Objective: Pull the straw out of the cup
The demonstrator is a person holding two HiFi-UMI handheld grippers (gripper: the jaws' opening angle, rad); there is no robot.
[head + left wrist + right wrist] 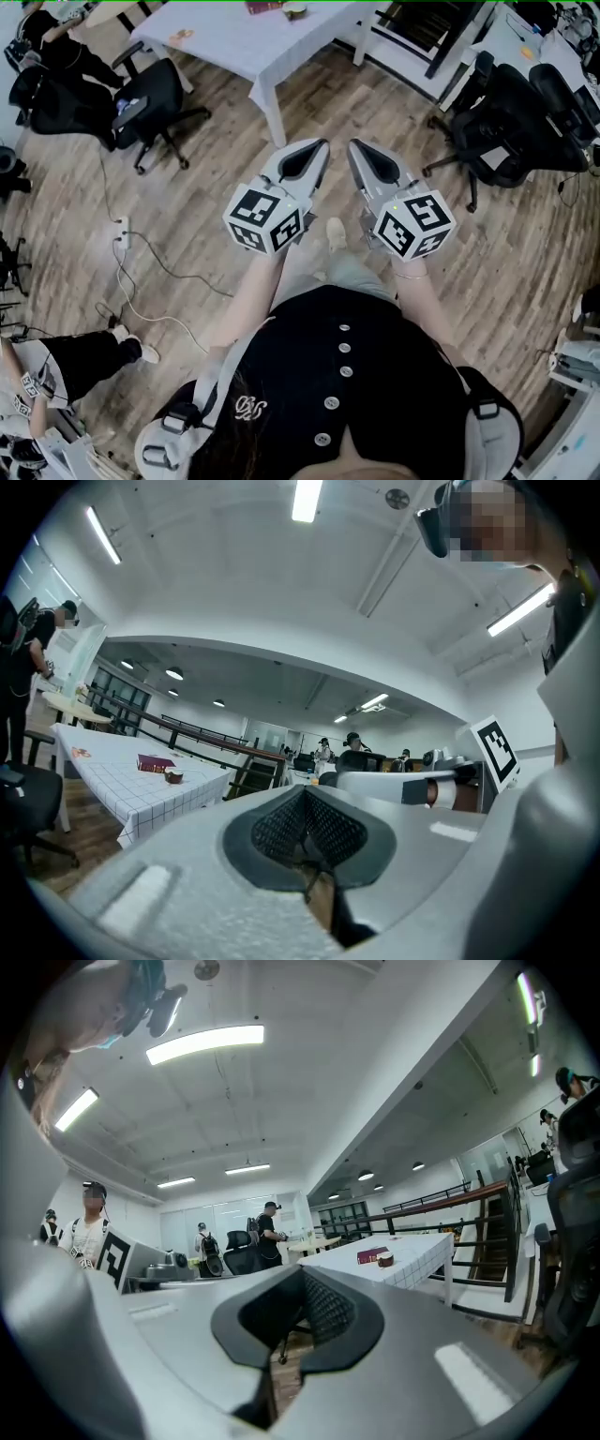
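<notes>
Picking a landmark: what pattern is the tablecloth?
Tablecloth: white, thin grid check; clearest in left gripper view.

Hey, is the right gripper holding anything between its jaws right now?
No, the right gripper has its jaws closed on each other, with nothing between them in its own view.

I can read no words or numbers anywhere. The left cube (pixel 267 220) and right cube (pixel 414 223) carry only black-and-white square markers, no letters. A pale stitched emblem (pixel 247 407) on the black top (pixel 384 403) looks like curled letters, but I cannot make them out. The red book (pixel 155 762) on the table (pixel 94 772) is too small to read.
</notes>
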